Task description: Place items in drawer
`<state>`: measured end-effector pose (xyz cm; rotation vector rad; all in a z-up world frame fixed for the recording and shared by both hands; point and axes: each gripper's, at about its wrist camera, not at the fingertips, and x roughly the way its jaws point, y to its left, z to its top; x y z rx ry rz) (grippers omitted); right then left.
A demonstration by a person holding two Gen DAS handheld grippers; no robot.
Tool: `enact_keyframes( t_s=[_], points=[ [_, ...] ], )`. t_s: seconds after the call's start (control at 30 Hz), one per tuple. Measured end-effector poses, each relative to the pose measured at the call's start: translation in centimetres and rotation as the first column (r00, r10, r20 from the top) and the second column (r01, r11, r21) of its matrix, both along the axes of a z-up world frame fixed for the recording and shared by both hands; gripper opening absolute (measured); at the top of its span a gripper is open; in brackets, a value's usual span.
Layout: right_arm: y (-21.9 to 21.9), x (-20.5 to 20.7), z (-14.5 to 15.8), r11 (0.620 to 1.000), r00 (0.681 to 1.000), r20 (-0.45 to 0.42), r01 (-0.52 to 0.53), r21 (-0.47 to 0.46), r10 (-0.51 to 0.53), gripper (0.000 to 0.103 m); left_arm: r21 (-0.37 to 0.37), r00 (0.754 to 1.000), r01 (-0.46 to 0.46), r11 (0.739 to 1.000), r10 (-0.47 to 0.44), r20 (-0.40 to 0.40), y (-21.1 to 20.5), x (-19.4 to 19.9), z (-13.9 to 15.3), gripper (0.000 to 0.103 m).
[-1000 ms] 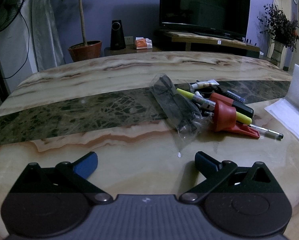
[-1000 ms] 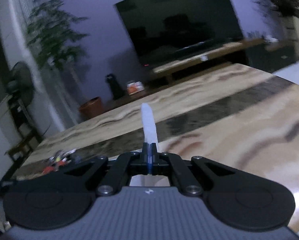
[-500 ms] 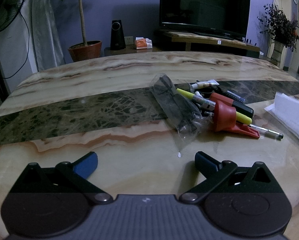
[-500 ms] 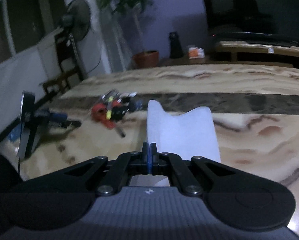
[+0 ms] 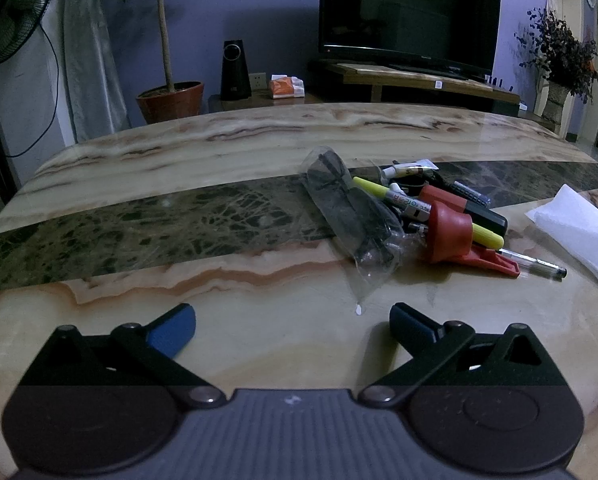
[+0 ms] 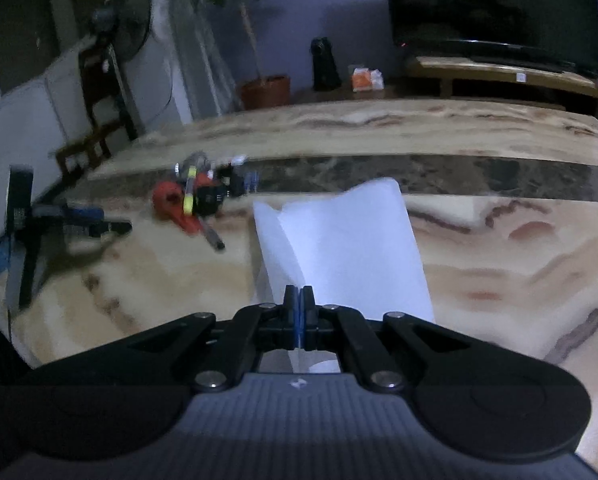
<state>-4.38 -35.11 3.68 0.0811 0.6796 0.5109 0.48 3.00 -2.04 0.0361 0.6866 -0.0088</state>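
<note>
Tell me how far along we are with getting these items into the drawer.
Early. No drawer shows, and nothing looks put away. The right claw is shut on a white sheet over the table. The left claw is open and empty. The pile of pens and tools is left.

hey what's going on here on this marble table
A person is working with two handheld grippers at a marble table. The right gripper is shut on a white sheet-like item, which hangs out in front of its fingers. The left gripper hovers open and empty in front of a pile of pens, markers and a clear plastic bag. No drawer is in view.
</note>
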Motion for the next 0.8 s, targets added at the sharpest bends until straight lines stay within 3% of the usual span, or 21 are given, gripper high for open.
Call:
enact_keyframes(
  t_s=[0.13, 0.2, 0.3, 0.33, 0.47, 0.57, 0.7, 0.8],
  points=[
    [0.5, 0.5, -0.2, 0.999, 0.998, -0.049, -0.041, 0.036, 0.043, 0.009, 0.0, 1.0, 0.0, 1.0, 0.0, 0.0, 0.0, 0.0, 0.0, 0.103],
    [1.3, 0.5, -0.7, 0.995, 0.99, -0.096, -0.098, 0.019, 0.099, 0.03, 0.0, 1.0, 0.0, 1.0, 0.0, 0.0, 0.0, 0.0, 0.0, 0.103],
    [1.6, 0.0, 0.1, 0.993, 0.992, -0.039, -0.117, 0.01, 0.117, 0.031, 0.0, 1.0, 0.0, 1.0, 0.0, 0.0, 0.0, 0.0, 0.0, 0.103],
    [1.1, 0.3, 0.6, 0.993, 0.994, -0.034, -0.107, 0.057, 0.109, 0.031, 0.0, 1.0, 0.0, 1.0, 0.0, 0.0, 0.0, 0.0, 0.0, 0.103],
    [-0.3, 1.8, 1.3, 0.999, 1.0, 0.016, 0.001, 0.04, -0.001, 0.049, 0.0, 1.0, 0.0, 1.0, 0.0, 0.0, 0.0, 0.0, 0.0, 0.103],
    [-0.8, 3.3, 1.2, 0.998, 0.997, 0.034, 0.069, -0.011, -0.069, 0.051, 0.0, 1.0, 0.0, 1.0, 0.0, 0.0, 0.0, 0.0, 0.0, 0.103],
    [0.6, 5.4, -0.5, 0.988, 0.998, 0.007, 0.058, -0.145, -0.058, 0.051, 0.0, 1.0, 0.0, 1.0, 0.0, 0.0, 0.0, 0.0, 0.0, 0.103],
    [1.9, 6.5, -1.0, 0.985, 0.999, -0.007, 0.033, -0.167, -0.035, 0.051, 0.0, 1.0, 0.0, 1.0, 0.0, 0.0, 0.0, 0.0, 0.0, 0.103]
  ],
)
